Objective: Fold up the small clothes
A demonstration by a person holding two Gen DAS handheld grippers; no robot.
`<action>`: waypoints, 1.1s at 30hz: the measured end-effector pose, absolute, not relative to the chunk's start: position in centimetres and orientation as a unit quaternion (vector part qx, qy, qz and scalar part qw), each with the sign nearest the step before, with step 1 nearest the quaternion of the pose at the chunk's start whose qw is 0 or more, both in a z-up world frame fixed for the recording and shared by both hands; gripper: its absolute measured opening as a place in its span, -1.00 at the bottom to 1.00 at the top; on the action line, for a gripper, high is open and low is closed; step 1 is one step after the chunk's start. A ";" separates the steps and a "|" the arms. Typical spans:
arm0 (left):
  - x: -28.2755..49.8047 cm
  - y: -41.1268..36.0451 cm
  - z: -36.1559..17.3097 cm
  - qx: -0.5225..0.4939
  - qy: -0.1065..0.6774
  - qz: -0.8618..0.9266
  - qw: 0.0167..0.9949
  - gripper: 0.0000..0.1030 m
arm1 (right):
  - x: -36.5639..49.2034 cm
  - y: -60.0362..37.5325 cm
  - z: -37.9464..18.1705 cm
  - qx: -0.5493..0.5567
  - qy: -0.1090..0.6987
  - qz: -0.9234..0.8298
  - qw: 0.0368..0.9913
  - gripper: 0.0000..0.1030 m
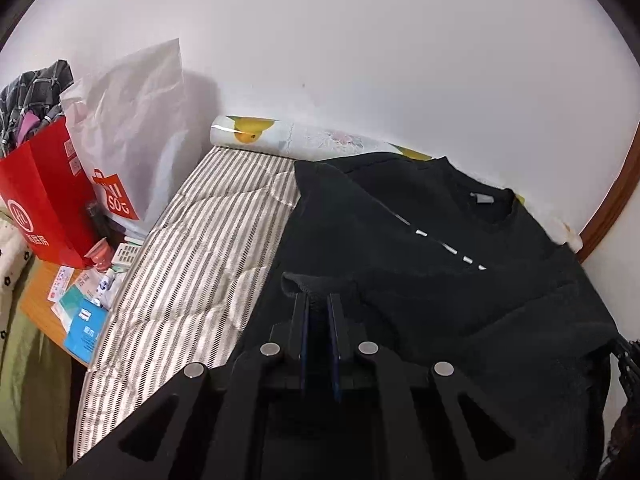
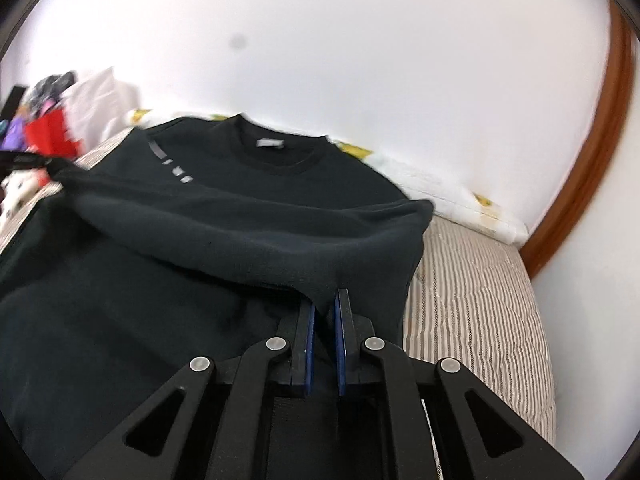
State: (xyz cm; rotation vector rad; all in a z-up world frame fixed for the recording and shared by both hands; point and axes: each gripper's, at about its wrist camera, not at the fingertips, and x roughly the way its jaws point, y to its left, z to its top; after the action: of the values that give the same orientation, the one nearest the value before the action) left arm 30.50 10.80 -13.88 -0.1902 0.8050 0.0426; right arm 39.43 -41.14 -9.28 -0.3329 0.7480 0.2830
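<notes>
A black sweatshirt (image 1: 460,248) lies on the striped bed (image 1: 192,264). The left gripper (image 1: 318,300) jaws pinch its cuff; the right gripper (image 2: 325,300) jaws clamp a raised fold.

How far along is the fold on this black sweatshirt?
Done: the black sweatshirt lies spread on the striped bedcover, collar toward the wall. In hand: the left gripper pinches a ribbed cuff or hem edge, and the right gripper pinches a lifted band of fabric carried across the chest. Left: lay that fold flat, then fold the rest; no finished compact fold shows yet.
</notes>
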 end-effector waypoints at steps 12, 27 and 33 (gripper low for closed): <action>28.7 10.8 -16.7 -0.077 0.440 0.032 0.894 -0.74 | 38.5 -44.2 -9.3 -0.062 0.355 0.123 0.924 -0.37; 22.2 11.7 -16.4 -0.074 0.458 0.029 0.885 -0.15 | 39.0 -47.0 -11.9 -0.052 0.431 -0.015 0.901 -0.35; 17.9 11.4 -15.6 -0.068 0.451 0.022 0.890 -0.02 | 33.1 -48.2 -10.6 -0.036 0.425 -0.021 0.904 -0.05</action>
State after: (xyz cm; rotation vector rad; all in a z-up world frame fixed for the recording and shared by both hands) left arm 17.93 11.35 -15.65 -0.1407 0.9360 0.0466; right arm 33.14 -48.22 -10.63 -0.0735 0.8780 -0.0429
